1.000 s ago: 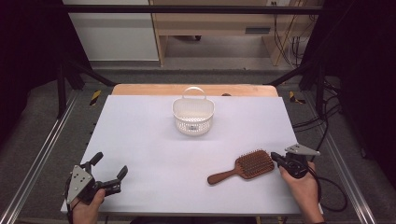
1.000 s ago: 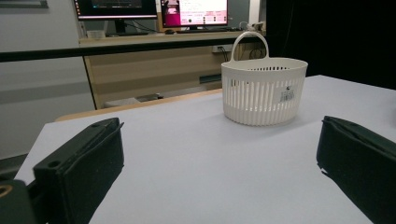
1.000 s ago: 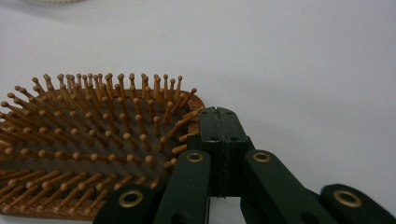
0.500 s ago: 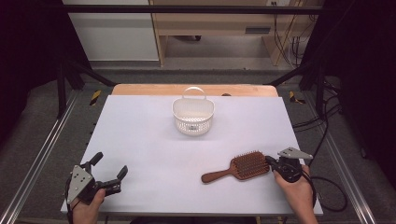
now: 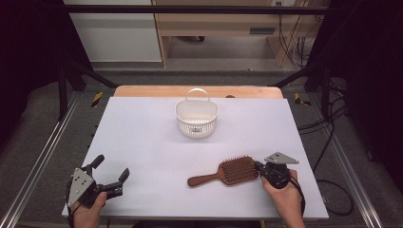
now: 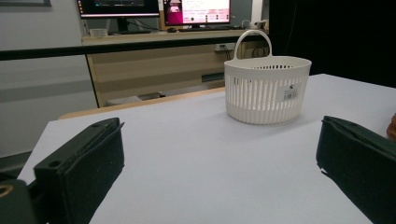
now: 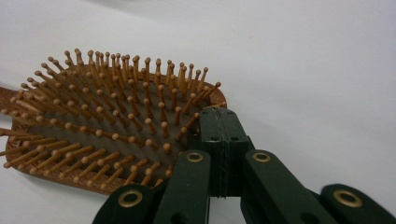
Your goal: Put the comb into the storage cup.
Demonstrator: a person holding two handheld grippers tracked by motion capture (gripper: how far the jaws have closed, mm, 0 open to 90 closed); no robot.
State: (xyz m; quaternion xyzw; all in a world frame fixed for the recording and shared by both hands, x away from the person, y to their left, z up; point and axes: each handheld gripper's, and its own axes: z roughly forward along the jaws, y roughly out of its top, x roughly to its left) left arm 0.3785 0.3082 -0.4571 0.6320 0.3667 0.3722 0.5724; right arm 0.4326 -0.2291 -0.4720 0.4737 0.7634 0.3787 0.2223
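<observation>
1. Wooden, brown and bristles-up, the paddle hairbrush point(image 5: 222, 173) lies flat on the white bench point(image 5: 142, 142) near your edge, handle pointing towards your left side.
2. Your right gripper point(image 5: 259, 166) has its jaws pressed together, nothing pinched between them; in the right gripper view the closed tips point(image 7: 223, 122) sit against the rim of the brush head point(image 7: 98, 126). That looks like a shove rather than a grasp, sliding the brush across the bench.
3. Your left gripper point(image 5: 111, 173) rests at the near left corner, jaws spread wide and empty, well apart from the brush, probably waiting for the handle to come within reach.
4. Beyond both, the white slotted plastic basket with a loop handle point(image 5: 196, 117) stands upright mid-bench, likely where the brush is headed.
</observation>
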